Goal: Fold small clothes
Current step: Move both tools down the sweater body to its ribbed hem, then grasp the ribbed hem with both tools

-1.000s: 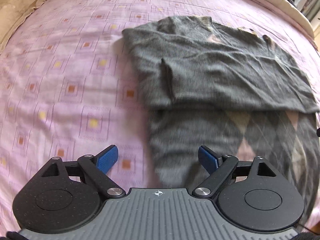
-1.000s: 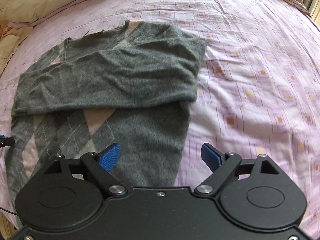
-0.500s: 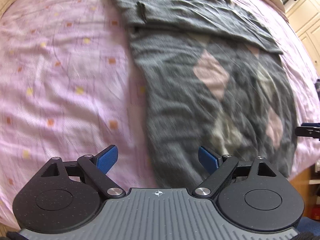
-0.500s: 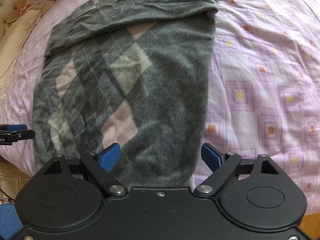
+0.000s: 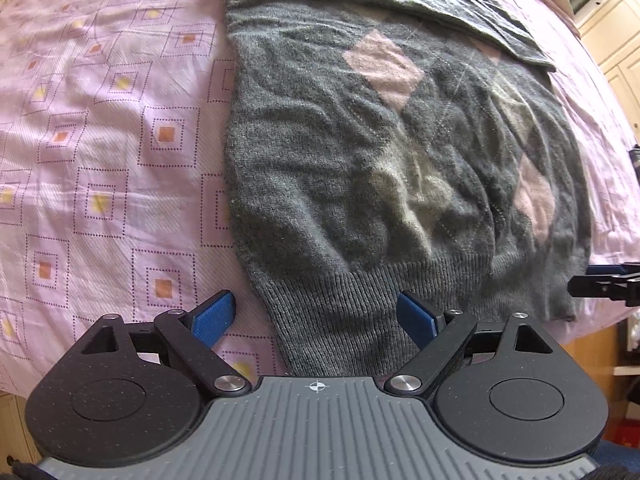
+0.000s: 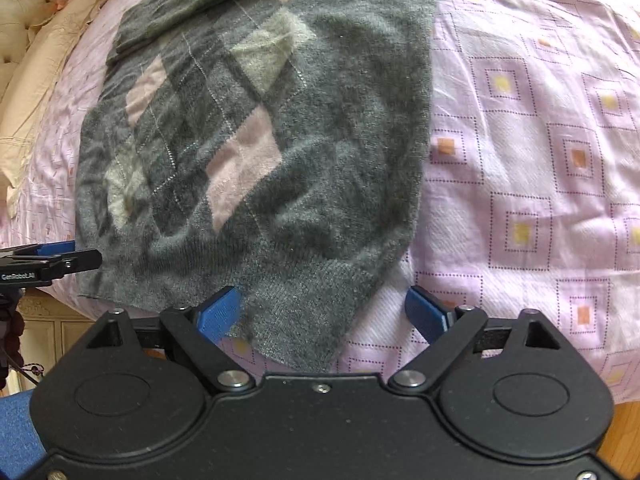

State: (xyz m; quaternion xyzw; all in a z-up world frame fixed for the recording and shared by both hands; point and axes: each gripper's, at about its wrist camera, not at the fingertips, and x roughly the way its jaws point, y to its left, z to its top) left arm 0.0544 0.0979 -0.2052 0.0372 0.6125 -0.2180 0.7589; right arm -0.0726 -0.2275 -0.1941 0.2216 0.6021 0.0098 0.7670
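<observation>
A grey sweater [image 5: 360,152] with pink and pale diamond patches lies flat on the pink bedsheet [image 5: 100,140], its sleeves folded across the top. My left gripper [image 5: 320,316] stands open over the sweater's ribbed hem at its left bottom corner, pads not pressing the knit. In the right wrist view the same sweater [image 6: 260,140] fills the left half. My right gripper [image 6: 324,312] hovers over the right bottom corner of the hem, its jaws opening wider, cloth between them but not pinched. Each gripper's fingertips show at the edge of the other's view.
The bed's near edge runs just under both grippers, with wooden floor [image 6: 624,432] below it. A cream tufted headboard and pillow [image 6: 36,32] sit at the left of the right wrist view. Pale cupboard doors [image 5: 616,52] stand beyond the bed's right side.
Both grippers have drawn back from the folded sleeves down the sweater to its hem at the bed's edge. The right gripper's jaws stand slightly wider.
</observation>
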